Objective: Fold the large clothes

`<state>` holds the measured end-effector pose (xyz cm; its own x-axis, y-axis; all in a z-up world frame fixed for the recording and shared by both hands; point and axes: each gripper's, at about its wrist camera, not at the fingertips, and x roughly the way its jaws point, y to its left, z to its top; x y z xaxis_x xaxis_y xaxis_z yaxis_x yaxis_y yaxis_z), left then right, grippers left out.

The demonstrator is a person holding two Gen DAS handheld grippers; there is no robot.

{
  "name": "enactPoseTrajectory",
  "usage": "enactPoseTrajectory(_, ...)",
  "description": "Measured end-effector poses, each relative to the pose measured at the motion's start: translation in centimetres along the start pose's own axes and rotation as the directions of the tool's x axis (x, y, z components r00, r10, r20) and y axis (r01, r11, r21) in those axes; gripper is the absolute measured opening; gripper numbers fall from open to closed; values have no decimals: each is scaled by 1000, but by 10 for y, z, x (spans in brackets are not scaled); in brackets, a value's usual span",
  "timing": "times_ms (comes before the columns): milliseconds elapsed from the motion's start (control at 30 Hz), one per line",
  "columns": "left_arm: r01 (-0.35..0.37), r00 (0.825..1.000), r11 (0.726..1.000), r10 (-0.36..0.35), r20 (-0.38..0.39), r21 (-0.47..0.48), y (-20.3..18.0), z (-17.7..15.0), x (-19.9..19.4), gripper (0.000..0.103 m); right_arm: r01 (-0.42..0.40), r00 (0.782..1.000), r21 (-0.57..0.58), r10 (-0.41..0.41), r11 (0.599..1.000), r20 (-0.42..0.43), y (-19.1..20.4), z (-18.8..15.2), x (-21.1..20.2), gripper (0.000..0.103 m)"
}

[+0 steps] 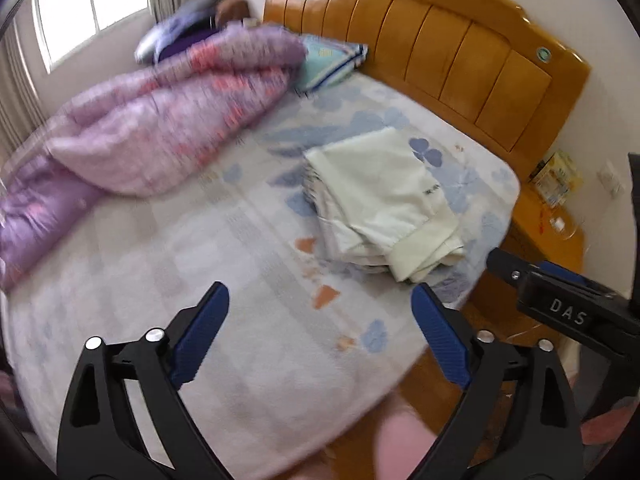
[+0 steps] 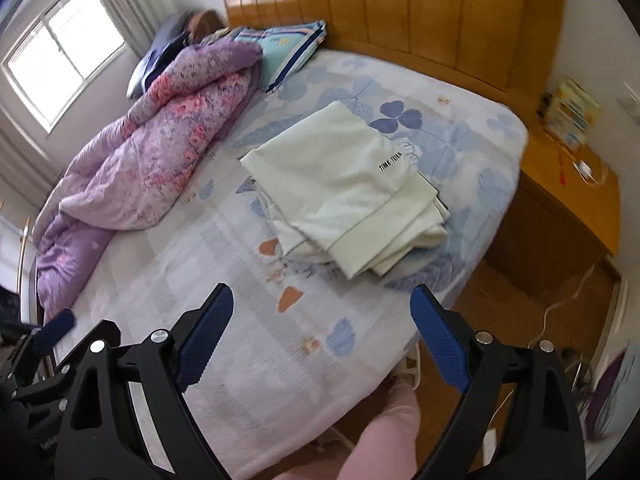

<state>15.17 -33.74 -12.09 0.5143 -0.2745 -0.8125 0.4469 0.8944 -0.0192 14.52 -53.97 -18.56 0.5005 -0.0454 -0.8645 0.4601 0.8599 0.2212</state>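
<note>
A pale cream garment [image 1: 380, 204] lies folded in a stack on the bed [image 1: 200, 280], near the right edge; it also shows in the right wrist view [image 2: 344, 184] with small black lettering on top. My left gripper [image 1: 320, 304] is open and empty, held above the bed short of the garment. My right gripper [image 2: 322, 304] is open and empty too, above the bed's near edge. The right gripper also shows at the right of the left wrist view [image 1: 560, 300].
A purple floral quilt [image 2: 160, 148] is bunched along the bed's left side. A blue pillow [image 2: 284, 48] lies by the wooden headboard [image 2: 420, 12]. A wooden nightstand [image 2: 568, 184] with small items stands to the right. A window [image 2: 64, 52] is at the far left.
</note>
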Motion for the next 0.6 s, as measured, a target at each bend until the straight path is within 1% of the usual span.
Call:
enactPoseTrajectory(67,-45,997,998,42,61,43,7,-12,-23,94,-4,1000,32,4,999,6,11,-15,-16,87)
enactPoseTrajectory(100,-60,996,997,56,76,45,10,-16,-29,97,-10,1000,46,10,999,4,15,-20,-22,87)
enactPoseTrajectory(167,-95,989,995,90,120,33,19,-26,-50,98,-12,1000,58,12,998,9,25,-29,-37,87)
enactPoseTrajectory(267,-98,983,995,94,160,19,28,-33,-68,98,0,999,42,-2,999,41,37,-36,-56,87)
enactPoseTrajectory(367,-132,972,991,129,197,-1,35,-35,-81,98,5,998,20,-6,1000,59,45,-40,-69,87)
enactPoseTrajectory(400,-131,971,991,132,200,-16,37,-34,-84,98,13,998,8,-14,1000,61,49,-41,-71,87)
enactPoseTrajectory(467,-103,975,994,110,193,-47,45,-30,-88,98,33,998,-19,-32,999,50,54,-38,-69,88)
enactPoseTrajectory(567,-37,983,995,53,174,-96,57,-23,-86,98,32,996,-30,-29,999,84,58,-33,-73,89)
enactPoseTrajectory(600,-29,984,994,46,173,-104,59,-19,-85,98,29,995,-37,-26,999,99,60,-28,-74,89)
